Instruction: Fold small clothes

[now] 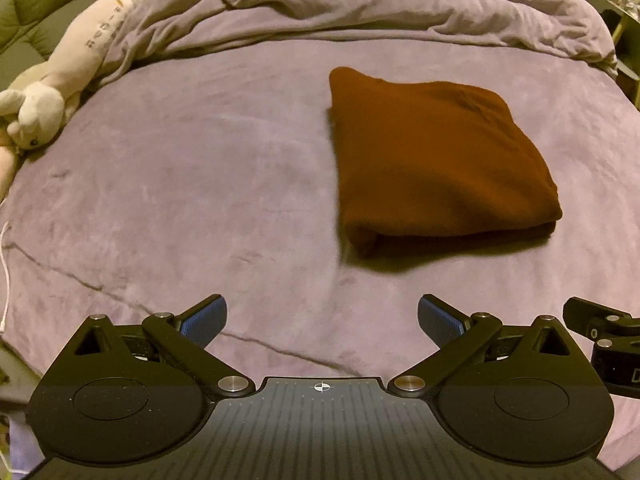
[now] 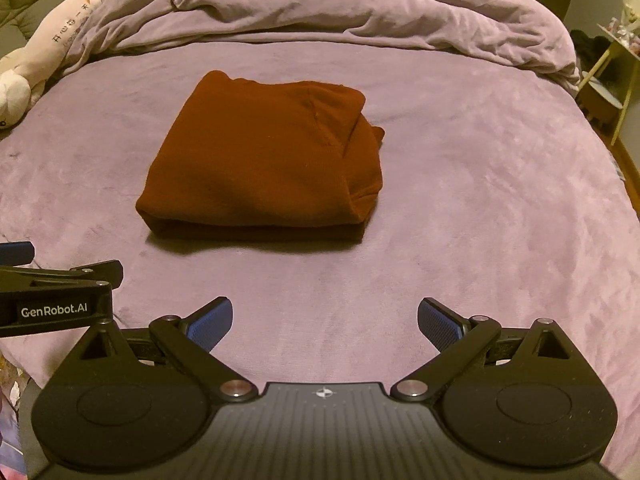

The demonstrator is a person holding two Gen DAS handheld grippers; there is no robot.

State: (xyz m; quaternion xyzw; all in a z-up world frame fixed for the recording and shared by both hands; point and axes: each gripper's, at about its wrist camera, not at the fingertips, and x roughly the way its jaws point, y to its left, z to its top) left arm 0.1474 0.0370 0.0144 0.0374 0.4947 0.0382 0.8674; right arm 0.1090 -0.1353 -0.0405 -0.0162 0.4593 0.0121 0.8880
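One folded rust-brown garment (image 2: pixel 260 164) is lying flat on the purple bedsheet (image 2: pixel 460 208), with one rumpled purple duvet (image 2: pixel 340 8) heaped beyond it and one white plush toy (image 1: pixel 68 64) stretching along the bed's left edge. Bare sheet is lying open on every side of the garment, and nothing is standing between it and the two grippers. The left gripper (image 1: pixel 322 322) and the right gripper (image 2: pixel 325 322) are both hovering near the bed's front edge, jaws spread wide and holding nothing.
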